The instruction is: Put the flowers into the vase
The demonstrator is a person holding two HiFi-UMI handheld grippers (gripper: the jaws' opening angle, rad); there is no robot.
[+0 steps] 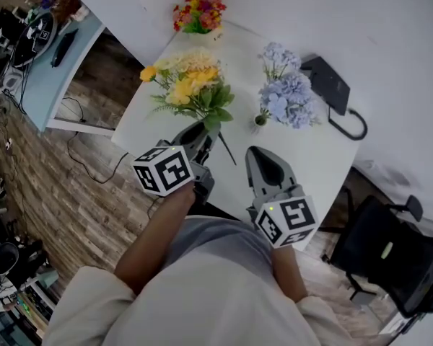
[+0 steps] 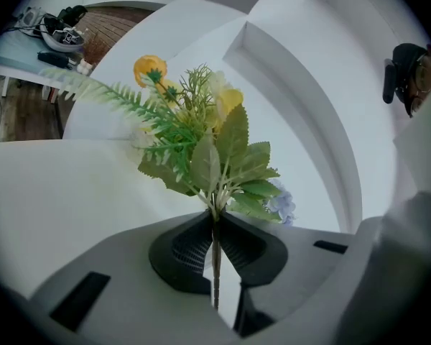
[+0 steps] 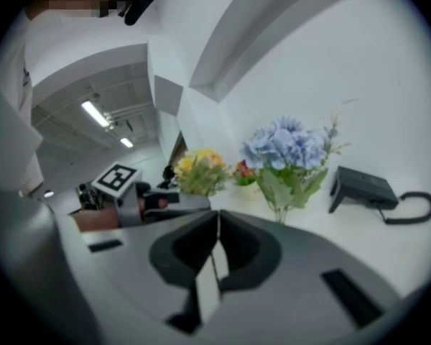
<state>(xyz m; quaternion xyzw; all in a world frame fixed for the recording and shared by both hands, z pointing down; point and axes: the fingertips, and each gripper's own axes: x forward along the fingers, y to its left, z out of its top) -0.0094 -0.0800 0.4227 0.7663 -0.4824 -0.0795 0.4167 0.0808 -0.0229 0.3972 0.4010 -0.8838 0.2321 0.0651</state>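
My left gripper (image 1: 202, 130) (image 2: 215, 218) is shut on the thin stem of a yellow flower bunch (image 1: 190, 85) (image 2: 201, 131), which it holds above the white table (image 1: 310, 157). Green leaves and fern fronds fan out just past the jaws. A small vase (image 1: 260, 120) stands at mid table with blue hydrangeas (image 1: 286, 92) (image 3: 287, 149) in it. My right gripper (image 1: 263, 157) (image 3: 217, 218) is shut and empty, near the table's front edge just short of the vase.
A small pot of red and yellow flowers (image 1: 199, 11) (image 3: 246, 172) stands at the table's far edge. A black device with a looped cable (image 1: 332, 92) (image 3: 366, 189) lies to the right of the vase. A black chair (image 1: 390, 254) stands at the lower right.
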